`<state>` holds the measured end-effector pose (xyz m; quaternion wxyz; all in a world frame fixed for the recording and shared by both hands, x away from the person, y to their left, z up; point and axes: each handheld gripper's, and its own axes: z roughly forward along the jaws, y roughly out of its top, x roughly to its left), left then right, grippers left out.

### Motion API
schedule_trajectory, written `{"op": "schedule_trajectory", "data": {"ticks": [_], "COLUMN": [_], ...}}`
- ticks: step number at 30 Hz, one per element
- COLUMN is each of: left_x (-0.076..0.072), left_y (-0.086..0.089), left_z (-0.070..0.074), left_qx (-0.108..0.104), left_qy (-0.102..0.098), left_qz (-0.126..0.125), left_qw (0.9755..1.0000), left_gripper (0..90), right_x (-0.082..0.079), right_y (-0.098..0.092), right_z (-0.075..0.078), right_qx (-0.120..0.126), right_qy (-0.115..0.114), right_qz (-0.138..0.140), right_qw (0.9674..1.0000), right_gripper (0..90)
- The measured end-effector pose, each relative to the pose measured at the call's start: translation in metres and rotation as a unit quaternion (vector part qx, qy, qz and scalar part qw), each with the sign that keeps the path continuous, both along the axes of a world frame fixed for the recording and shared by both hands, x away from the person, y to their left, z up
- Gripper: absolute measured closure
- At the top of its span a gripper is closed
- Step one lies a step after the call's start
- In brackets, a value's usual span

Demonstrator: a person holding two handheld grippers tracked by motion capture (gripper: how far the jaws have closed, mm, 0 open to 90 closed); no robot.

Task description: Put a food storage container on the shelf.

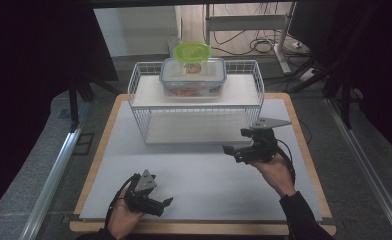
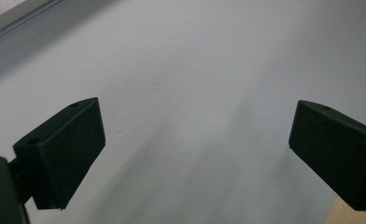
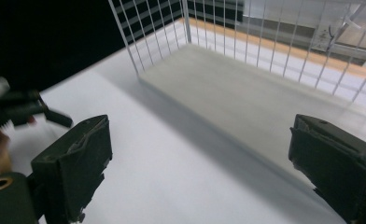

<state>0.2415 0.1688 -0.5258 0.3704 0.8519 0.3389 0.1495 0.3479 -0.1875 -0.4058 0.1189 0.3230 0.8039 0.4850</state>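
**Both hand-held grippers empty over the table, container on the wire shelf**

The right hand-held gripper [image 1: 235, 141] hangs over the white table [image 1: 194, 175] just in front of the white wire-mesh shelf rack [image 1: 139, 107], near its right front corner. Its jaws stand wide apart with nothing between them, as the right gripper view [image 3: 197, 154] shows, looking across the table top into the rack's lower level.

The left hand-held gripper [image 1: 165, 205] sits low near the table's front edge, well apart from the rack. Its jaws are also spread wide and hold nothing; the left gripper view [image 2: 195, 149] shows bare table surface between them.

The clear plastic food container with a blue-rimmed lid [image 1: 193, 76] rests on the rack's upper shelf, and a lime-green round lid [image 1: 192, 51] lies on top of it. Both grippers are well apart from the container.
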Motion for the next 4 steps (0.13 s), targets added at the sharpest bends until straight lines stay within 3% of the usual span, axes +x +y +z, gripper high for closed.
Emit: {"op": "schedule_trajectory", "data": {"ticks": [1, 4], "left_x": [0.0002, 0.0008], "left_y": [0.0000, -0.0005], "left_z": [-0.0001, 0.0000], "left_qx": [0.001, 0.001], "left_qy": [0.000, -0.001], "left_qz": [0.000, -0.001], "left_qw": [1.0000, 1.0000], "left_gripper": [3.3, 3.3], "right_x": [-0.0044, -0.0058], "right_y": [-0.0039, -0.0069], "right_z": [-0.0088, -0.0154], "right_qx": [-0.008, -0.012], "right_qy": [-0.005, -0.003], "right_qz": [-0.008, -0.010], "right_qw": [0.9999, 0.9999], "right_gripper": [5.2, 5.1]}}
